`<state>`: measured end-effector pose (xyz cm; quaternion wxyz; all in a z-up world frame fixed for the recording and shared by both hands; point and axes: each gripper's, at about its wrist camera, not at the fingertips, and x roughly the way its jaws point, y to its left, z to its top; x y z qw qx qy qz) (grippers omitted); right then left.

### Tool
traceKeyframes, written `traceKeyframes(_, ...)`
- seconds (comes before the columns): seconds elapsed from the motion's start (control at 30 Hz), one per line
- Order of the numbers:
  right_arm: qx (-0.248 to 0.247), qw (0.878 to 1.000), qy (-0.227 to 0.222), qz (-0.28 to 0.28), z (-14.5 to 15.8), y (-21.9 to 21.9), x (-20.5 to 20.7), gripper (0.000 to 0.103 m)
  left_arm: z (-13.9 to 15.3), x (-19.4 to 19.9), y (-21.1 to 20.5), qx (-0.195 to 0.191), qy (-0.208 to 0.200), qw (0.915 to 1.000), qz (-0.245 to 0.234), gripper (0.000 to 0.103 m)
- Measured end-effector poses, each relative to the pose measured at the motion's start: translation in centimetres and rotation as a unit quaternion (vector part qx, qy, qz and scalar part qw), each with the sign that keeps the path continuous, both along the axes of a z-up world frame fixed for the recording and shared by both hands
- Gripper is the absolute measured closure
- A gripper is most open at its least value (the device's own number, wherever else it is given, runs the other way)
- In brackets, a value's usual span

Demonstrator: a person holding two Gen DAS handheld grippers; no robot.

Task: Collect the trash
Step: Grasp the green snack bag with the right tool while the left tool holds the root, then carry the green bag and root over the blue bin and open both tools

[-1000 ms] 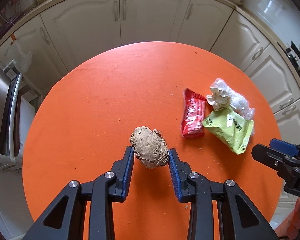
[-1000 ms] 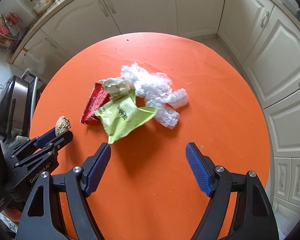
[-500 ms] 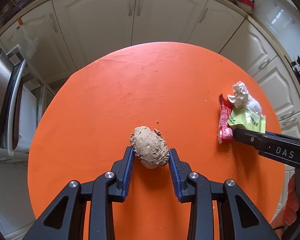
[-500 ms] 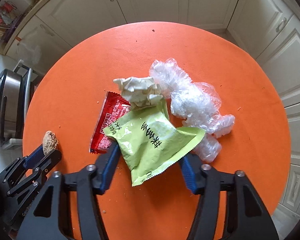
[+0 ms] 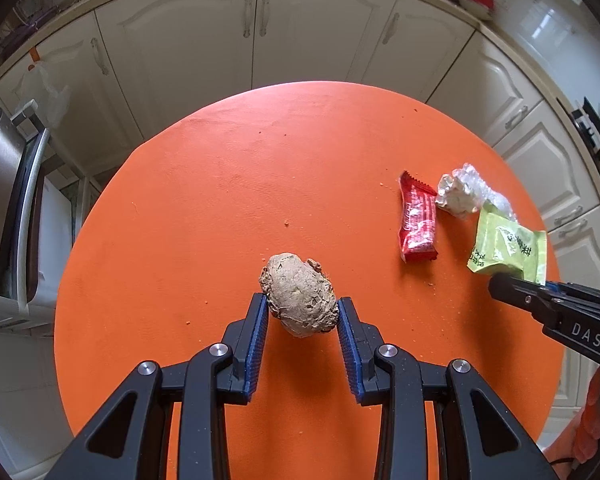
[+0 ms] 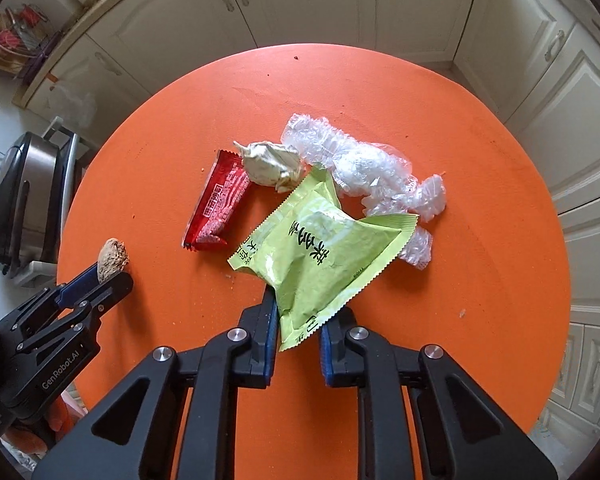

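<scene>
While your left gripper (image 5: 302, 314) stays clamped on the brown lump (image 5: 300, 294), your right gripper (image 6: 298, 330) has just closed on the green wrapper (image 6: 320, 248). Lift it next; red wrapper (image 6: 216, 202) lies at 10 o'clock w/ the rest.

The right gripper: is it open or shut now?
Shut. The right gripper has just closed, its blue pads pinching the lower corner of the green packet.
</scene>
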<state>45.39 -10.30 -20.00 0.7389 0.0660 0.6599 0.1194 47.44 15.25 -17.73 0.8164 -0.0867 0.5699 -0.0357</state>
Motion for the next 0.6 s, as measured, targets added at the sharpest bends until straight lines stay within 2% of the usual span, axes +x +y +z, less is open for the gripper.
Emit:
traceKeyframes(0.4,0.006,0.999,-0.025,-0.038,3.2,-4.3,-4.1,0.087,2.9,-3.3,-4.0,-0.003,-0.02,0.9985,-0.05,0.072)
traceKeyframes(0.6,0.045,0.998,-0.023,-0.039,4.1,-4.4,-5.7,0.087,3.9,-4.9,-6.0,-0.005,-0.025,0.9972,-0.07,0.072)
